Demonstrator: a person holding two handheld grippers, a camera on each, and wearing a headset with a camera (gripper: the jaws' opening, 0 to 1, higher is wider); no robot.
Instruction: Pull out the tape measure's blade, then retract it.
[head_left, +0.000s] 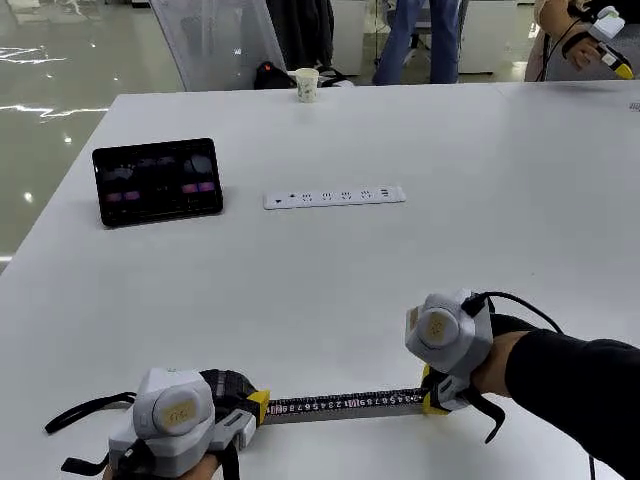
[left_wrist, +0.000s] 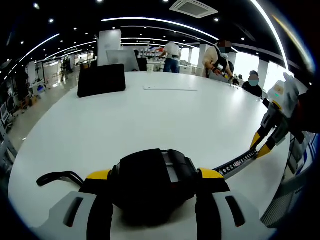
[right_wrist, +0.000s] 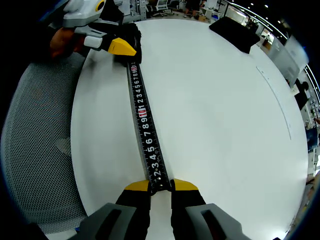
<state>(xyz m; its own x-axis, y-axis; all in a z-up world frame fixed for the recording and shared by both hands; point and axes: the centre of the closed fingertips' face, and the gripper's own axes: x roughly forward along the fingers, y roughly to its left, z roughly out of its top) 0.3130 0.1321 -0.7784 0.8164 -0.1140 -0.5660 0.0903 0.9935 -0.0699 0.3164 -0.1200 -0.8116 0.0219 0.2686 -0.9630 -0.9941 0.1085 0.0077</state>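
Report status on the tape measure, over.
Left gripper shut on the tape measure case. Right gripper shut on the blade, pulled out flat along the table. Tablet and power strip lie far from the blade.

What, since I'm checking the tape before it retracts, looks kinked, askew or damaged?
Nothing stands out. The blade lies straight along the table, from the case clamped in the left tongs to its tip pinched in the right tongs.
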